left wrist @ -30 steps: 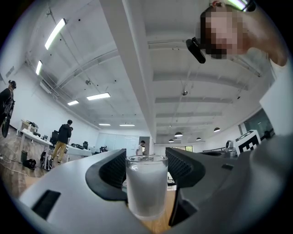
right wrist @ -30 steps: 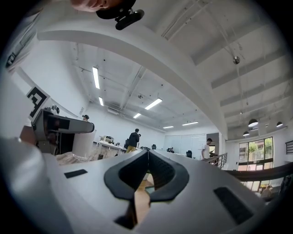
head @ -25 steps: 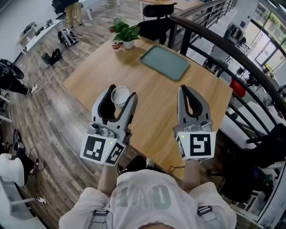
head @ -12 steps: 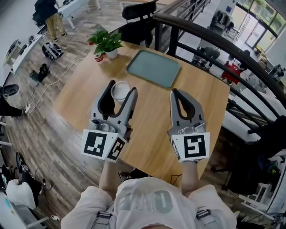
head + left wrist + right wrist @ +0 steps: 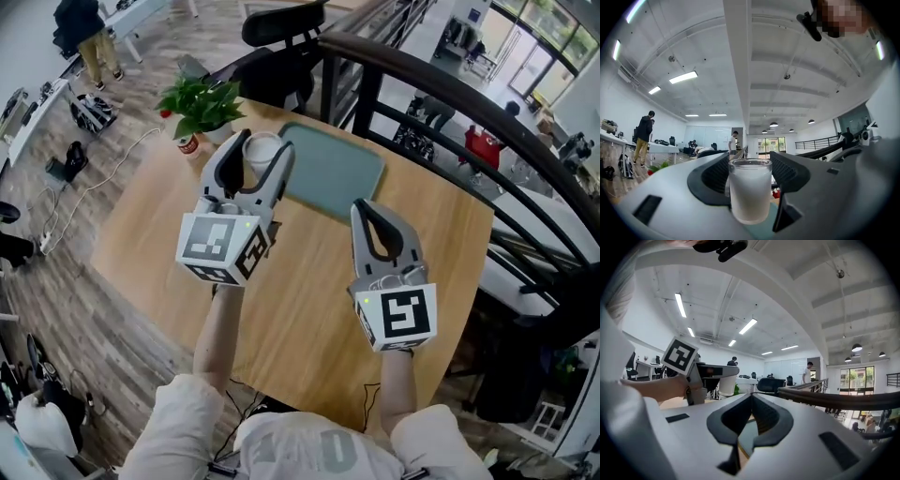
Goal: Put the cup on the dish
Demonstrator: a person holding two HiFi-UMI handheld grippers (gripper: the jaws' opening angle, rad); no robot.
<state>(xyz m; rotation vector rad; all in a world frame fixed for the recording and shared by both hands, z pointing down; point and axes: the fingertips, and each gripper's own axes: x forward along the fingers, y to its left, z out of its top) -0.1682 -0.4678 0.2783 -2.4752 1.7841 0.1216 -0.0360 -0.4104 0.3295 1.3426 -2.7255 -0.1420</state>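
A frosted white cup (image 5: 262, 152) sits upright between the jaws of my left gripper (image 5: 262, 146), which is shut on it and holds it above the wooden table (image 5: 291, 281). In the head view it hangs over the near-left edge of the teal dish (image 5: 342, 173), a flat rectangular tray. The left gripper view shows the cup (image 5: 750, 190) clamped by both pads, with a strip of the teal dish (image 5: 762, 226) below it. My right gripper (image 5: 371, 214) is lower and to the right, near the dish's front edge; its tips are shut with nothing in them (image 5: 751, 398).
A potted green plant (image 5: 202, 108) stands at the table's far left corner, just left of the cup. A dark curved railing (image 5: 441, 84) runs behind and to the right of the table. A black chair (image 5: 281, 28) stands beyond the far edge.
My left gripper has risen with the cup and carried it forward from the table's middle to the dish's near-left edge. The right gripper has stayed shut and barely moved.
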